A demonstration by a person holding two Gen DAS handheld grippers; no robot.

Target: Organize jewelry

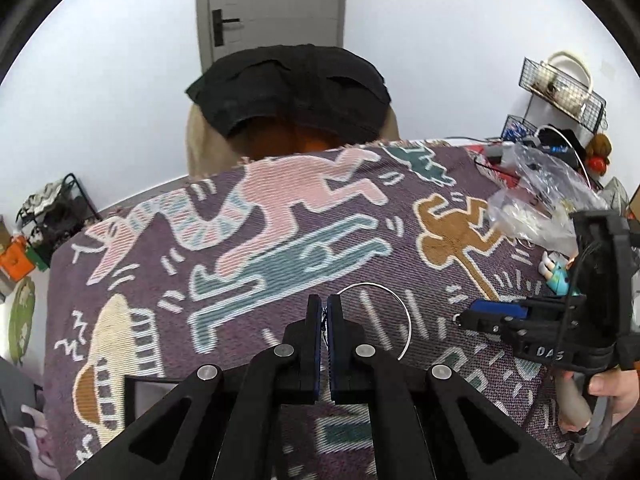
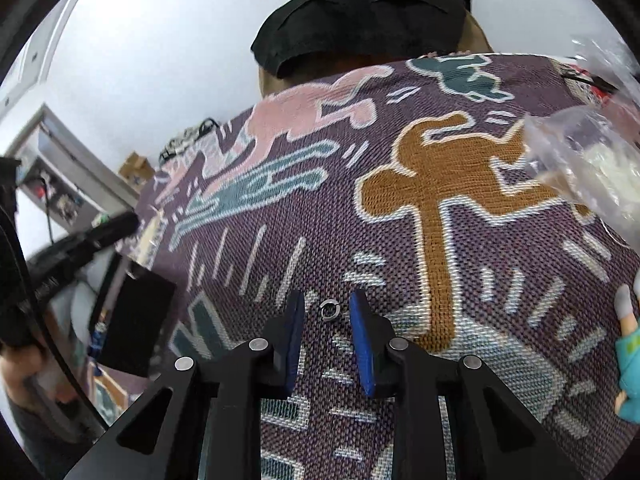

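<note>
At left, left gripper (image 1: 324,312) closed to almost nothing, a thin silver hoop (image 1: 406,320) pinched at its edge between the pads and arcing out to the right above the patterned woven cloth (image 1: 280,248). Further right, right gripper (image 2: 326,312) with jaws narrow but not closed, nothing pressed yet. Exactly between the 2 blue pads (image 2: 362,332), near their tips, 1 small silver ring (image 2: 330,311) lying flat on the cloth, touching neither pad. Ring round, so no long axis to align. Right gripper clearly the nearer one; probably only a little lowering and closing needed. Risk: ring slipping sideways on the weave.
</note>
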